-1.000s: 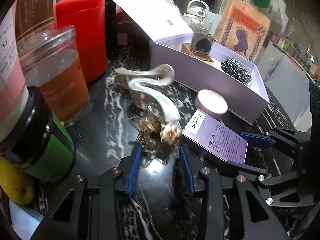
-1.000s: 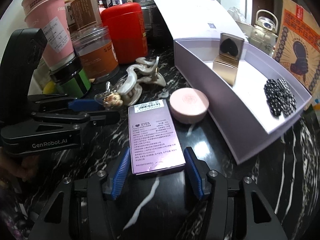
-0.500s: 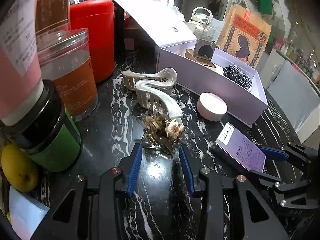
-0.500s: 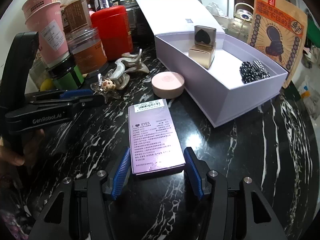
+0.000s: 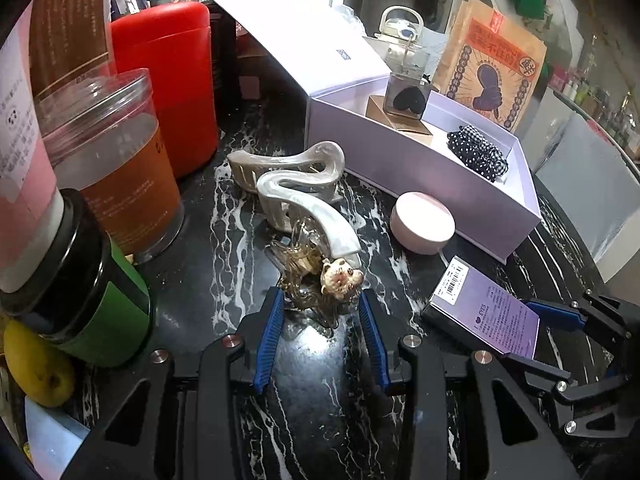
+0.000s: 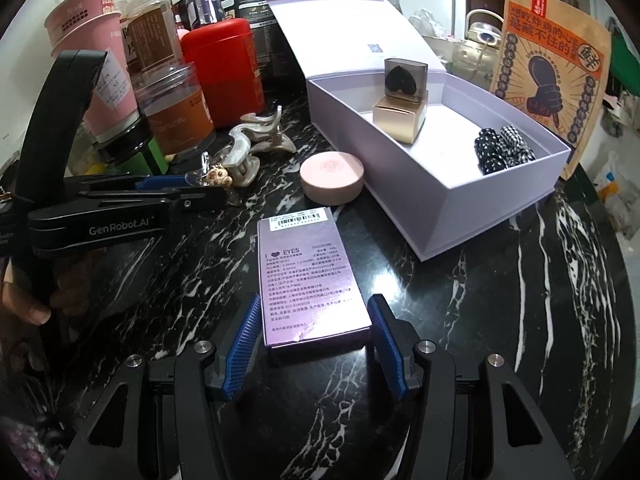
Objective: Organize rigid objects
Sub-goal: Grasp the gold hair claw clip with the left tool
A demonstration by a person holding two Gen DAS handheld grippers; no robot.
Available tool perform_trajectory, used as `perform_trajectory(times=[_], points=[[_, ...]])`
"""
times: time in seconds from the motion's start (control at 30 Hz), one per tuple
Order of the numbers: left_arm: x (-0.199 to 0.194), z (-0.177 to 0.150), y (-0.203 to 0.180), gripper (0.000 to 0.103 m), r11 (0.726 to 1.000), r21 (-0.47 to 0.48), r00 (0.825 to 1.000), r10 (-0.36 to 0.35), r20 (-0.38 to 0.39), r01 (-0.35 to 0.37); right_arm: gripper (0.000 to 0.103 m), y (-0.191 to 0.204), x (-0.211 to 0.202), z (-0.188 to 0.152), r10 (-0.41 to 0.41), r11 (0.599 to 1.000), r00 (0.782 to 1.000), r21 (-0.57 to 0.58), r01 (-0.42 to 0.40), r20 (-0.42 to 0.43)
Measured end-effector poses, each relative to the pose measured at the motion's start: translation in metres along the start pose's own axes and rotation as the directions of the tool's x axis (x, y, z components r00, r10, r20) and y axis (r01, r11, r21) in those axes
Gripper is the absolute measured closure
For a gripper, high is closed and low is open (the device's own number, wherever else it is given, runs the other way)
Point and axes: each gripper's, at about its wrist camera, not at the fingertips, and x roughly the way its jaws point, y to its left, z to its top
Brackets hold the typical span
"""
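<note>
Both claws [image 5: 322, 312] [image 6: 314, 320] gripping: hair clip [image 5: 320, 280], purple box [image 6: 310, 276].

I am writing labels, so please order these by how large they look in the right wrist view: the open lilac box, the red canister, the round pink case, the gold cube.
1. open lilac box
2. red canister
3. round pink case
4. gold cube

The last two look close in size, and the cube lies farther away, so their order is unsure.

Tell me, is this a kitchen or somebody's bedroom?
Probably a home kitchen or dining counter, though I can't be sure. A glass kettle and a red canister stand on a black marble-look countertop, beside stacked pink paper cups and snack jars.
</note>
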Motion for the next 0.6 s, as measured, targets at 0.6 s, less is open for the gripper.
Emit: perform_trajectory(times=[0.6], points=[[0.011, 0.013, 0.003, 0.029, 0.998, -0.009, 0.998, -0.056, 0.000, 0.055, 0.049, -0.002, 0.002, 0.005, -0.003, 1.000, 1.000, 0.000, 0.003, 0.005]])
